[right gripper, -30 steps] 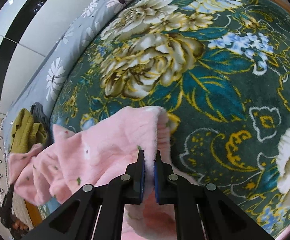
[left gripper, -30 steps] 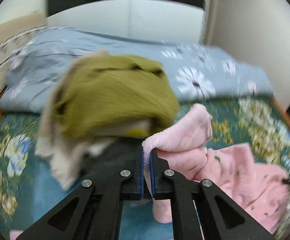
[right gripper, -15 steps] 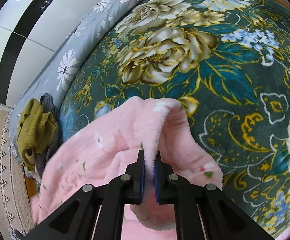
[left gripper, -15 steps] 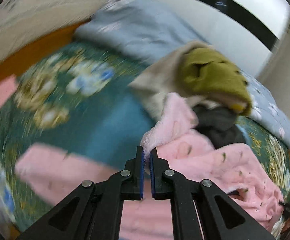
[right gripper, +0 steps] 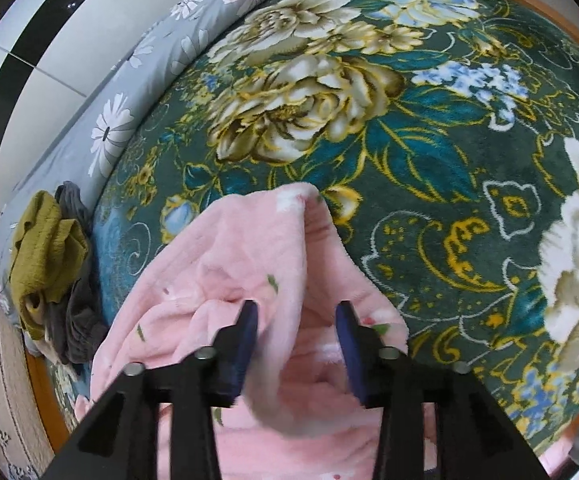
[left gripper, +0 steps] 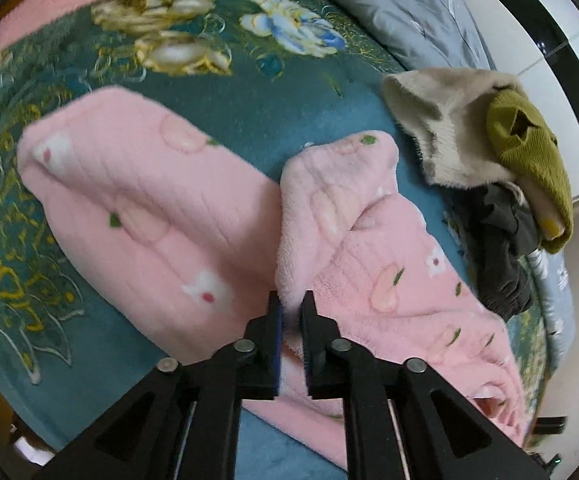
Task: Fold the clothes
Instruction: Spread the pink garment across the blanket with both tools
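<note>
- We work on a floral blanket (right gripper: 429, 152) covering the bed.
- The pink garment (left gripper: 161, 216) lies near us, soft, light and floppy; we'd pinch its edges or corners.
- A pile of clothes (left gripper: 501, 160) sits far right.
- Our left gripper (left gripper: 290, 312) pinches a pink edge.
- Our right gripper (right gripper: 296, 334) gapes wide, holding nothing.

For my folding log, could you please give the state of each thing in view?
Left gripper: shut on pink garment.
Right gripper: open, fabric between fingers.
Pink garment: partly folded, on floral blanket.
Olive garment: crumpled, atop pile.
Dark garment: bunched beneath.
</note>
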### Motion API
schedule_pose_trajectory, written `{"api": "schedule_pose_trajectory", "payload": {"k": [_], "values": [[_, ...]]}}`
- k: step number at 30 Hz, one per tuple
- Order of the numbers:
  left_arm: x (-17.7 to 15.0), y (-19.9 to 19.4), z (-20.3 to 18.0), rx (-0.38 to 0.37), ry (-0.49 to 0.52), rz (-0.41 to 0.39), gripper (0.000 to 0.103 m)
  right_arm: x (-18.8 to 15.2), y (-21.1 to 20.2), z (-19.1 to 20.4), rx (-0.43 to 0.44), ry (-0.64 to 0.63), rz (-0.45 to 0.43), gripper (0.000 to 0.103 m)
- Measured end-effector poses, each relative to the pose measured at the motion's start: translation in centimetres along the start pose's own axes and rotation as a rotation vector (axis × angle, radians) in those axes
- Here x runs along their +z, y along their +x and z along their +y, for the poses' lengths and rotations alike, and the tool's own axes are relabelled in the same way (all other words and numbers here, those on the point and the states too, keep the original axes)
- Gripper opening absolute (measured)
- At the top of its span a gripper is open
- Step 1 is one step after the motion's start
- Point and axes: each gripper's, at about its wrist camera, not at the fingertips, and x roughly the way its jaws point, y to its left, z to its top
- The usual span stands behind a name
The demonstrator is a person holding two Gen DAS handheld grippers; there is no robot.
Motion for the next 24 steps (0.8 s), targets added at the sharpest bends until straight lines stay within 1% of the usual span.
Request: {"api": "schedule_pose_trajectory", "payload": {"k": [1,3,4,5,6,7,9,11,12,13,14,15,16,17,18,19,20,22,24], "values": [[0.1,0.0,0.2,-0.014,-0.004,0.008,0.019,-0.1,-0.4,-0.1,-0.002,-0.001,-0.005,0.051],[0.6,-0.1,0.7,-0.060,-0.004,-0.002,0.033,-0.3,-1.3,-0.1,-0.008,-0.006,-0.026,0.058],[0.9,-0.3,0.9,-0.093,-0.014,-0.012,0.037,-0.4,-1.8,-0.1,-0.013,-0.009,-0.041,0.058],[1.2,-0.5,1.2,-0.126,-0.026,-0.022,0.044,-0.5,-2.3,-0.1,-0.019,-0.012,-0.056,0.058],[1.7,-0.6,1.5,-0.154,-0.047,-0.030,0.047,-0.6,-2.7,-0.2,-0.029,-0.007,-0.068,0.059],[2.1,-0.6,1.8,-0.181,-0.069,-0.037,0.048,-0.6,-3.1,-0.2,-0.040,-0.001,-0.079,0.059],[3.2,0.1,2.5,-0.202,-0.125,-0.024,0.049,-0.6,-3.4,-0.2,-0.054,0.014,-0.087,0.059],[3.9,1.8,3.7,-0.236,-0.213,0.026,0.049,-0.6,-3.3,0.0,-0.079,0.011,-0.079,0.059],[4.1,2.6,4.3,-0.257,-0.261,0.052,0.048,-0.6,-3.1,0.2,-0.091,0.009,-0.074,0.059],[4.1,3.0,4.7,-0.308,-0.312,0.051,0.047,-0.6,-2.9,0.3,-0.107,0.003,-0.066,0.059],[4.2,3.3,5.1,-0.360,-0.363,0.051,0.042,-0.6,-2.7,0.4,-0.127,-0.004,-0.057,0.059],[4.2,3.6,5.5,-0.411,-0.413,0.050,0.036,-0.5,-2.5,0.4,-0.147,-0.002,-0.052,0.059],[4.5,3.7,5.6,-0.434,-0.430,0.045,0.023,-0.5,-2.4,0.4,-0.158,0.009,-0.051,0.059],[5.0,3.7,5.1,-0.409,-0.424,0.041,0.009,-0.5,-2.3,0.3,-0.160,0.026,-0.051,0.059],[5.6,3.6,4.7,-0.385,-0.417,0.037,0.008,-0.5,-2.2,0.2,-0.160,0.043,-0.050,0.059],[6.2,3.4,3.9,-0.354,-0.375,0.029,0.008,-0.3,-2.1,0.2,-0.158,0.057,-0.049,0.059],[7.1,3.1,2.6,-0.305,-0.308,0.024,0.007,-0.2,-2.1,0.4,-0.157,0.063,-0.049,0.059],[9.5,2.0,-0.4,-0.237,-0.149,0.012,0.006,0.2,-1.8,0.9,-0.163,0.053,-0.041,0.059],[12.3,-0.7,-2.2,-0.272,-0.078,-0.075,0.006,0.6,-1.7,1.6,-0.176,0.033,-0.044,0.059]]}}
